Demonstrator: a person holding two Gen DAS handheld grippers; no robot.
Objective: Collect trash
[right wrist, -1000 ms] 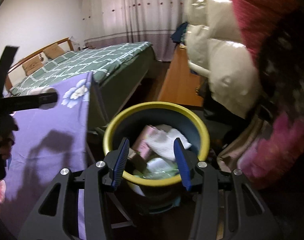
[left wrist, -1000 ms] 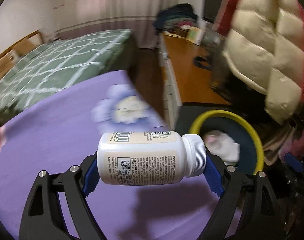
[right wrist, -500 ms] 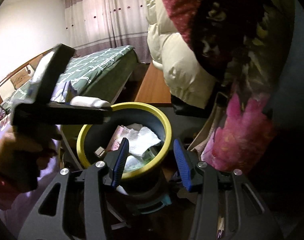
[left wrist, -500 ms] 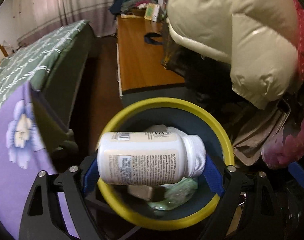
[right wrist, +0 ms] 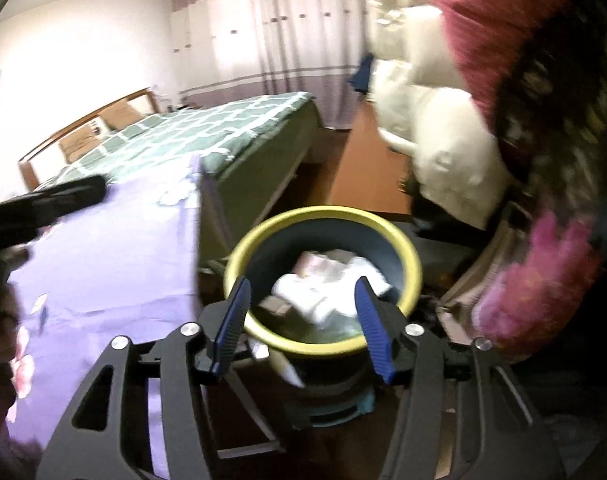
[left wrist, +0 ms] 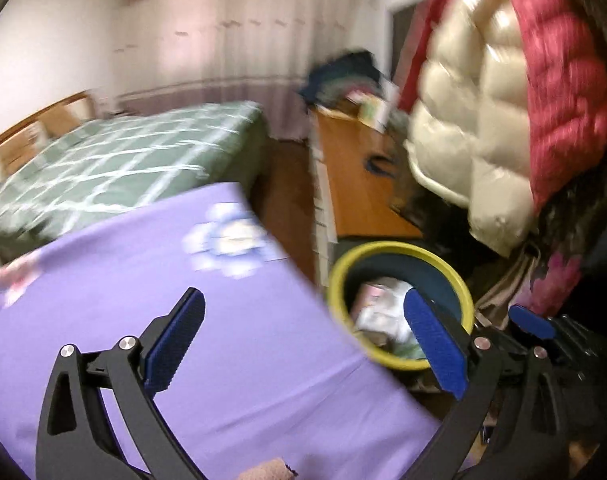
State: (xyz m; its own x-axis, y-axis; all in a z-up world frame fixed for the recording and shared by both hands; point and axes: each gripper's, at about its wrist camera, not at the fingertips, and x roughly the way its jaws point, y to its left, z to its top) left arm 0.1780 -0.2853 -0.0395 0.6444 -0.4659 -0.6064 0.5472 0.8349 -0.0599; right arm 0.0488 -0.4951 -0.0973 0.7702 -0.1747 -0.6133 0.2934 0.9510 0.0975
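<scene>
The left gripper (left wrist: 303, 340), black-framed with blue ribbed pads, hangs above the purple flowered tablecloth (left wrist: 183, 320) with its jaws spread wide and nothing between them. Just beside the cloth's right edge stands the round dark-blue waste bin with a yellow rim (left wrist: 337, 276), holding crumpled white paper and wrappers (left wrist: 379, 312). In the right wrist view the right gripper (right wrist: 303, 320) is likewise released and empty, poised over the same bin (right wrist: 239, 260), whose contents (right wrist: 323, 284) show as a pale heap of tissue and packaging; the left gripper's black finger (right wrist: 63, 196) reaches in from the left over the table. Both views are blurred, so small details in the bin cannot be made out, and no separate piece of rubbish is clearly visible on the stretch of cloth in sight, apart from a pinkish fuzzy scrap (left wrist: 267, 470) at the bottom edge that I cannot identify. The step in hand looks like the interval between a drop and the next pickup. The next move likely calls for scanning the table for remaining litter, lowering an open gripper squarely over it, and closing firmly before carrying it across to the bin.
</scene>
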